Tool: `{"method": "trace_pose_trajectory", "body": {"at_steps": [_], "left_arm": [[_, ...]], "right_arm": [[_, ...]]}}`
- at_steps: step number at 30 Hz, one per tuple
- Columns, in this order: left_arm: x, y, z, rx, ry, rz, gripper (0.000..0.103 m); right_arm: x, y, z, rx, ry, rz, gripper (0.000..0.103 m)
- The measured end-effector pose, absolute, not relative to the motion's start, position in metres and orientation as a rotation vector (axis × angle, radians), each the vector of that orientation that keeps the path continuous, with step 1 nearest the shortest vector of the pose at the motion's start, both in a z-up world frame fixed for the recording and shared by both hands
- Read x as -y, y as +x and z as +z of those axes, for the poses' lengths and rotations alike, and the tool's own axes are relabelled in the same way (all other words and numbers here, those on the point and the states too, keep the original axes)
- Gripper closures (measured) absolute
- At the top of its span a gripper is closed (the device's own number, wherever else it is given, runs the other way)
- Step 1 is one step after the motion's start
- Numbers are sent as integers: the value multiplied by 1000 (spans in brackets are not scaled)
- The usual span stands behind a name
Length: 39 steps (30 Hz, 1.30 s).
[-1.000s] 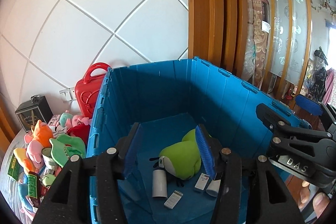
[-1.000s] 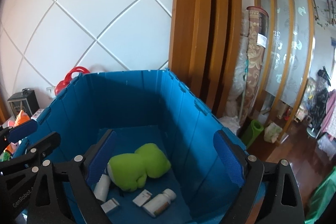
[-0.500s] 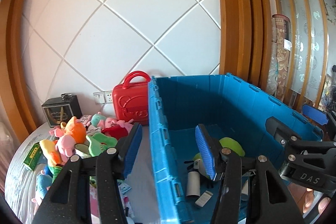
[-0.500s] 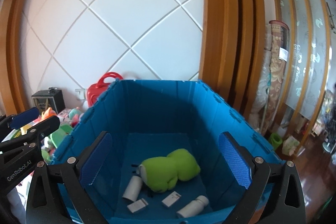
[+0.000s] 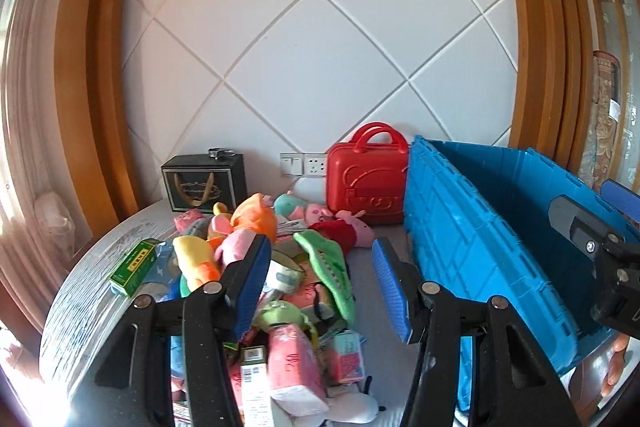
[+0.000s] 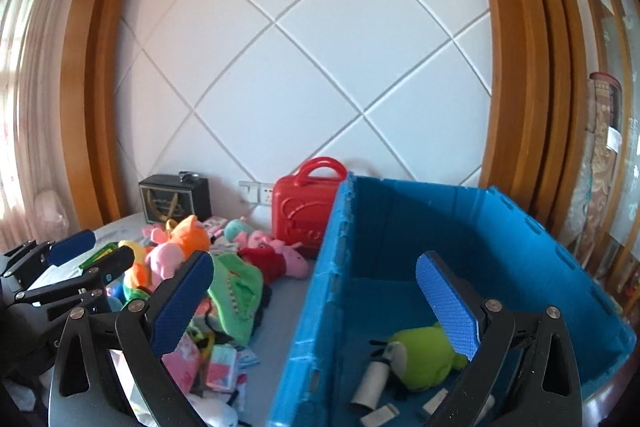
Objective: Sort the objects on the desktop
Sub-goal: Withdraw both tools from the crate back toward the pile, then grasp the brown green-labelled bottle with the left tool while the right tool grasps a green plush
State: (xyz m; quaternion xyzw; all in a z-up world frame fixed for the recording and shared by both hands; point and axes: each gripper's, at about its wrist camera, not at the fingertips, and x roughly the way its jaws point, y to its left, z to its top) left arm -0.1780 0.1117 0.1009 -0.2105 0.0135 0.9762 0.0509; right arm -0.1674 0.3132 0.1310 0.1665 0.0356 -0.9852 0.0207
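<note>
A heap of plush toys (image 5: 256, 223) and small boxes lies on the grey table (image 5: 92, 267), left of a big blue crate (image 5: 460, 227). My left gripper (image 5: 320, 287) hangs open and empty over the heap, above a green plush (image 5: 328, 263) and a pink pack (image 5: 296, 359). My right gripper (image 6: 316, 307) stands wide open and empty, straddling the left wall of the blue crate (image 6: 320, 287). Inside the crate lie a lime-green plush (image 6: 424, 359), a white bottle (image 6: 370, 383) and small packets. Each wrist view shows the other gripper: the right gripper (image 5: 600, 211) and the left gripper (image 6: 96, 253).
A red toy suitcase (image 5: 366, 179) stands against the white quilted wall beside the crate. A black box (image 5: 204, 183) sits at the back left, and a green carton (image 5: 134, 267) lies near the table's left edge. Wooden frames flank the wall.
Both grippers swung left, from over the crate's inside towards the toy heap. The left one crossed the crate wall and is over the toys. The right jaws widened a little.
</note>
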Motion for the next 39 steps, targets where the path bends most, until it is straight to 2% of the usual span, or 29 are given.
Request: {"method": "trace_pose_trajectory", "body": {"at_steps": [8, 15, 25, 39], "left_arm": [[1, -213, 72, -60, -796, 2979, 51], [54, -252, 15, -121, -1031, 2892, 51], [39, -286, -38, -117, -1193, 2745, 51], [-3, -336, -101, -113, -1428, 2577, 51]], "right_arm": [[-218, -191, 109, -113, 631, -3023, 0], [-176, -218, 64, -60, 825, -3031, 0], [-172, -260, 4, -117, 1118, -2949, 0], [-193, -299, -41, -133, 1297, -2834, 0]]}}
